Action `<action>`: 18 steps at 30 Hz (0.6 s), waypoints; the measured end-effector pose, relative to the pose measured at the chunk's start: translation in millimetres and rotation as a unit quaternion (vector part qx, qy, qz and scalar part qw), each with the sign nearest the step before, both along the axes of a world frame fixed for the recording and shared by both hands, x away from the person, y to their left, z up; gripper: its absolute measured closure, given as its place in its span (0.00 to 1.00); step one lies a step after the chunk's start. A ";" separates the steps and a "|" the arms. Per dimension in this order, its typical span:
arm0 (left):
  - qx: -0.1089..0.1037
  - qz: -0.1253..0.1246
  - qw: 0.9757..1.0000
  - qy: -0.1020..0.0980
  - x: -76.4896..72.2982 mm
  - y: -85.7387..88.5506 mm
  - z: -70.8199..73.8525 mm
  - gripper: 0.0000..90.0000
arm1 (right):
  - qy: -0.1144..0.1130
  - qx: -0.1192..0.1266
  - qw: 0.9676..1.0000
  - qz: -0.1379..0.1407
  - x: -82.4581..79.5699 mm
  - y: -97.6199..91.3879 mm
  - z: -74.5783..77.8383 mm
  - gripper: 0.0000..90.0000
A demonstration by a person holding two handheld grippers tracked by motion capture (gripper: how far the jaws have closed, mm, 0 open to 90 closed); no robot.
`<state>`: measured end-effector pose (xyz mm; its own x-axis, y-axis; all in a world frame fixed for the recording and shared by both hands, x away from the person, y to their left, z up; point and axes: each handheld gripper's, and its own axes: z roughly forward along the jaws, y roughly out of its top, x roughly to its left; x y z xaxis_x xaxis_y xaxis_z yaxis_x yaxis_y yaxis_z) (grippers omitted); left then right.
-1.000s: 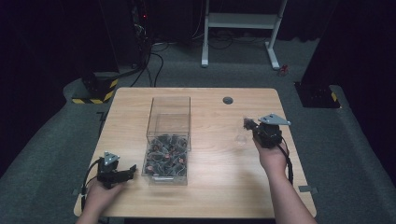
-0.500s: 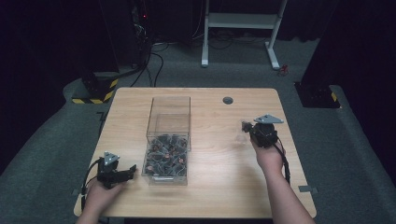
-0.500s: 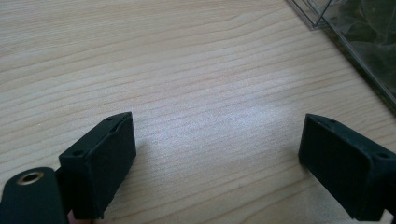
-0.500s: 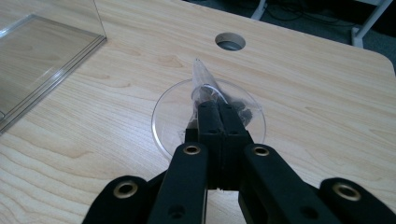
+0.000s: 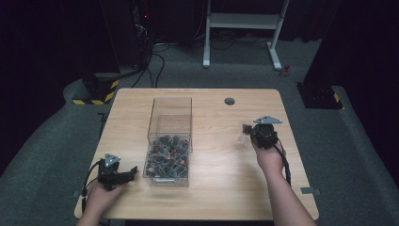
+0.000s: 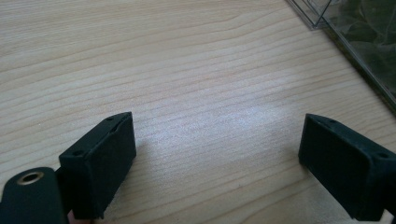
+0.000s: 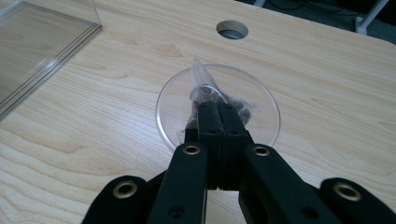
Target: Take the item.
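High view, read from left to right: the left gripper (image 5: pixel 123 173) rests on the bench (image 5: pixel 211 197) near its front left corner, jaws spread wide with bare wood between them, pointing toward the clear plastic bin (image 5: pixel 170 141) just beside it. That bin lies with its long axis running away from the person; dark little packets (image 5: pixel 167 157) fill its near half, while the far half looks bare. Well apart to the right, past open wood, the right gripper (image 5: pixel 246 134) has its jaws pressed together on a small clear sachet (image 7: pixel 205 91) with something dark inside. In the right gripper view, the sachet hangs directly over a shallow clear round dish (image 7: pixel 268 100), whose centre sits straight ahead of and below the jaw tips; whether the sachet already touches the dish I cannot tell. By my reading, the coming move is a short drop and release, and nothing stands in the way. The round cable hole (image 7: pixel 232 30) lies farther along the bench.
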<state>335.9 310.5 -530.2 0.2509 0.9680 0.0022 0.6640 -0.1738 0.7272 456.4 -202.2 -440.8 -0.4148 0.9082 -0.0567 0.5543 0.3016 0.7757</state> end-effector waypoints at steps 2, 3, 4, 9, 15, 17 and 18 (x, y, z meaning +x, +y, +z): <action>0.000 0.000 1.000 0.000 0.0 0.0 0.0 0.13 | -0.001 0.000 1.000 0.001 0.1 0.6 -0.4 0.99; 0.000 0.000 1.000 0.000 0.0 0.0 0.0 0.13 | 0.000 0.002 1.000 0.001 0.0 0.6 -0.2 0.97; 0.000 0.000 1.000 0.000 0.0 0.0 0.0 0.13 | 0.000 0.004 1.000 0.001 -0.1 0.6 -0.2 0.96; 0.000 0.000 1.000 0.000 0.0 0.0 0.0 0.13 | -0.007 0.012 1.000 0.005 -0.9 0.6 2.0 0.91; 0.000 0.000 1.000 0.000 0.0 0.0 0.0 0.13 | -0.014 0.025 1.000 0.001 -2.4 -0.2 6.5 0.85; 0.000 0.000 1.000 0.000 0.0 0.0 0.0 0.13 | -0.016 0.028 0.999 0.001 -3.1 -0.3 7.7 0.81; 0.000 0.000 1.000 0.000 0.0 0.0 0.0 0.13 | -0.017 0.031 0.999 0.004 -3.2 -0.5 8.3 0.78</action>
<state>335.9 310.5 -530.2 0.2508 0.9680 0.0022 0.6639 -0.1736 0.7274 453.2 -202.6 -432.5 -0.4203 0.9073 -0.0152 0.5249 0.2567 0.8116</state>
